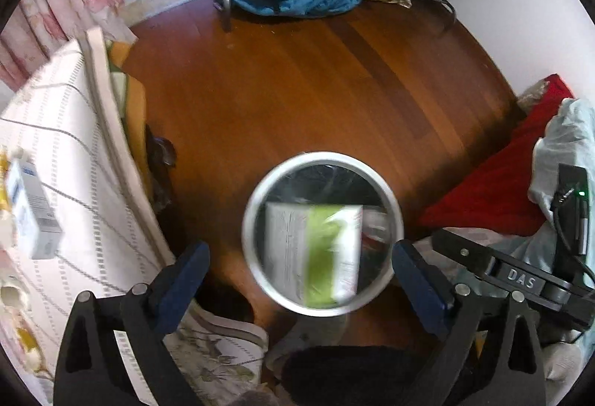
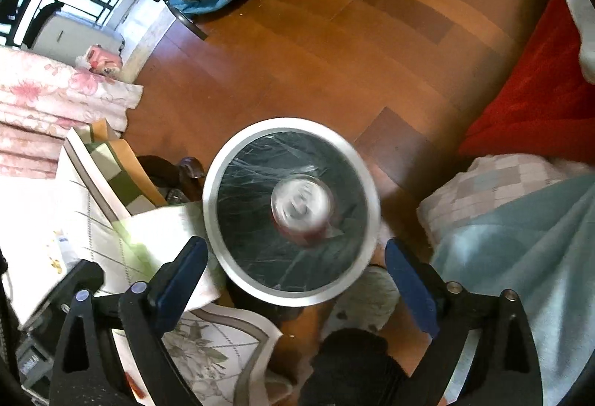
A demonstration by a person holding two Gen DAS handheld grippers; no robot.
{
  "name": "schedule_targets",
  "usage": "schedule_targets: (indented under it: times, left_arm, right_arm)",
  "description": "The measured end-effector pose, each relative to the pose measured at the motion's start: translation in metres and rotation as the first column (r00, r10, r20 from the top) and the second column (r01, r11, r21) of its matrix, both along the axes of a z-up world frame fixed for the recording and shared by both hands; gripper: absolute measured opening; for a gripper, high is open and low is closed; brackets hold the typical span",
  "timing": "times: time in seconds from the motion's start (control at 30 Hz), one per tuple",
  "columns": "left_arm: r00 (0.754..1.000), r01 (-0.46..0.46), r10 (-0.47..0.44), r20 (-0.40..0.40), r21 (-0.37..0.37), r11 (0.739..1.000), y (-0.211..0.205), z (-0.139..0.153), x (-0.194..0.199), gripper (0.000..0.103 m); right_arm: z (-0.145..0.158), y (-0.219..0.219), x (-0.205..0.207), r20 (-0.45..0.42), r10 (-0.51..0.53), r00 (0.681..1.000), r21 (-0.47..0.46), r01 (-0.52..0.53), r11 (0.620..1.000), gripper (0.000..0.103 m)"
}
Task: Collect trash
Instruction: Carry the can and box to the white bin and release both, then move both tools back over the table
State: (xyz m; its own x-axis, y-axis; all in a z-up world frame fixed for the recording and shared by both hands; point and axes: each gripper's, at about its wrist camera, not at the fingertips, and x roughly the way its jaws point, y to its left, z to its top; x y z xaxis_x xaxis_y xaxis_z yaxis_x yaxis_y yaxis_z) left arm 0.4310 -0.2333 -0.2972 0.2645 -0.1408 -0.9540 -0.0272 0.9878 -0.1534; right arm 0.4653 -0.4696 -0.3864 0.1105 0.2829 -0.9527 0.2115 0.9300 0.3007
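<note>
Both grippers are above the bin, pointing down. Left gripper [image 1: 301, 264]: jaws spread wide, nothing between them. Right gripper [image 2: 297, 268]: jaws spread wide, nothing between them.

From my left wrist view, the bin [image 1: 256, 197] stands on the wood floor [image 1: 297, 86], beside the bed [image 1: 67, 153]. A white-and-green carton [image 1: 316, 253], blurred, is inside the bin's rim. A white box [image 1: 33, 216] lies on the bed.

From my right wrist view, a can [image 2: 302, 207], blurred, sits within the bin's opening, against the dark liner [image 2: 253, 190]. Whether either item is at rest cannot be determined.
</note>
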Motion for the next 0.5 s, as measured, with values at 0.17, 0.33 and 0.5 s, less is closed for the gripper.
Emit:
schedule_targets:
  times: [0.17,0.33,0.5]
  left_arm:
    - [1.0,-0.002,-0.001,0.027,0.079,0.997,0.002,0.009,-0.008,0.1]
    - [0.999,-0.004,-0.001,0.044,0.118,0.993,0.003,0.016,-0.015,0.1]
    - [0.998,-0.007,-0.001,0.067,0.128,0.992,0.002,0.032,-0.025,0.1]
  right_arm:
    - [0.014,0.006,-0.009,0.011,0.046,0.999,-0.112,-0.044,0.993,0.098]
    - [0.03,0.009,-0.02,0.021,0.084,0.996,-0.204,-0.078,0.976,0.098]
    - [0.054,0.011,-0.031,0.045,0.105,0.993,-0.244,-0.091,0.966,0.098]
